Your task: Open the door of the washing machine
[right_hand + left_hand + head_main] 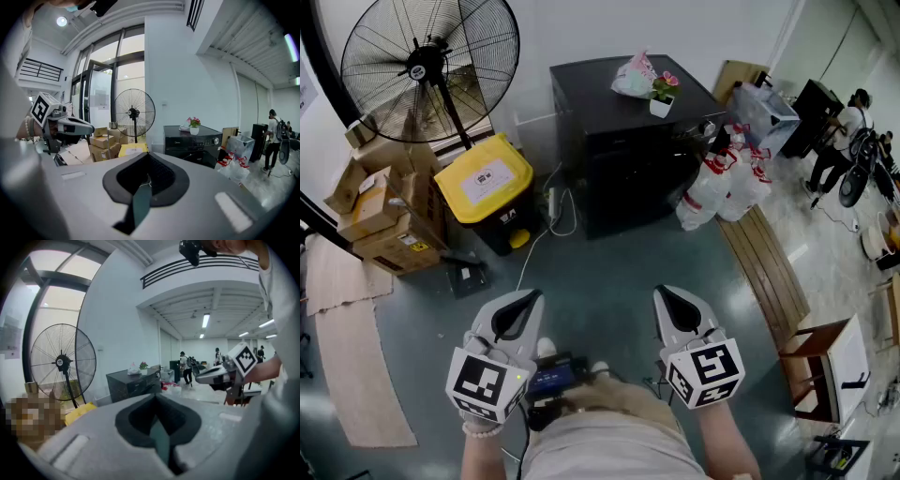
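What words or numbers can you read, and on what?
Nothing reads clearly.
White label on the yellow bin: too blurred.
Small logo on the washing machine: too small.
Stickers on the cardboard boxes: too small.
Red print on the white bags: blurred.

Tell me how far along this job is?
Nothing looks done: the washing machine stands across the floor, door apparently closed. The left hand-held gripper and right hand-held gripper are shut, empty, held near the person. Walking up, gripping and pulling the door are left.

A fan stands near a yellow bin and, apparently, cardboard boxes.
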Available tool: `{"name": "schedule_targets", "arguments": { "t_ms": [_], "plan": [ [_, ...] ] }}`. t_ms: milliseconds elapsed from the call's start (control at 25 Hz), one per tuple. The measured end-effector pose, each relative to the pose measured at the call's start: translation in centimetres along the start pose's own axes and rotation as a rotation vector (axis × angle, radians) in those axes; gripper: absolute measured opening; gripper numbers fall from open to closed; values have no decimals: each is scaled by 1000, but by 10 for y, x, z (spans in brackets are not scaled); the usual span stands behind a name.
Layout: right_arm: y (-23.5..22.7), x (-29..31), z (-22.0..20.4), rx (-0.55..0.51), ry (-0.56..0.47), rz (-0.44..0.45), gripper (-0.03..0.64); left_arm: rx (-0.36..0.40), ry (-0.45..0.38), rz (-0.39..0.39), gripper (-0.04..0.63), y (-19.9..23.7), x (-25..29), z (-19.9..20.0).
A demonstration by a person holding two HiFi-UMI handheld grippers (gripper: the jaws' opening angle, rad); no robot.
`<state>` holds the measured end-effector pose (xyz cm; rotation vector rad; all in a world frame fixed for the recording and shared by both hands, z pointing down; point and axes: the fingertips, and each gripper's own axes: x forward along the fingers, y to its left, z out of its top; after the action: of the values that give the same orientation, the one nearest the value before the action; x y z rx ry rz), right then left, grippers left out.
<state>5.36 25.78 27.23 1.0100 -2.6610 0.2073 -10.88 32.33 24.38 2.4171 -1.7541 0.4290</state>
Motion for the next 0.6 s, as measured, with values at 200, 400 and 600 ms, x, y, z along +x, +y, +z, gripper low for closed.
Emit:
{"name": "schedule_targets", "arguments": {
  "t_ms": [200, 400, 600],
  "plan": [
    [1, -2, 1, -1, -2, -1, 3, -5, -8, 3, -6, 0, -1, 2],
    [2, 0, 2, -11, 0, 10, 3, -4, -13, 5, -6, 0, 0, 3],
    [4, 2, 1, 5, -5, 5, 3, -8, -15, 12, -6, 1, -2, 2]
  ]
}}
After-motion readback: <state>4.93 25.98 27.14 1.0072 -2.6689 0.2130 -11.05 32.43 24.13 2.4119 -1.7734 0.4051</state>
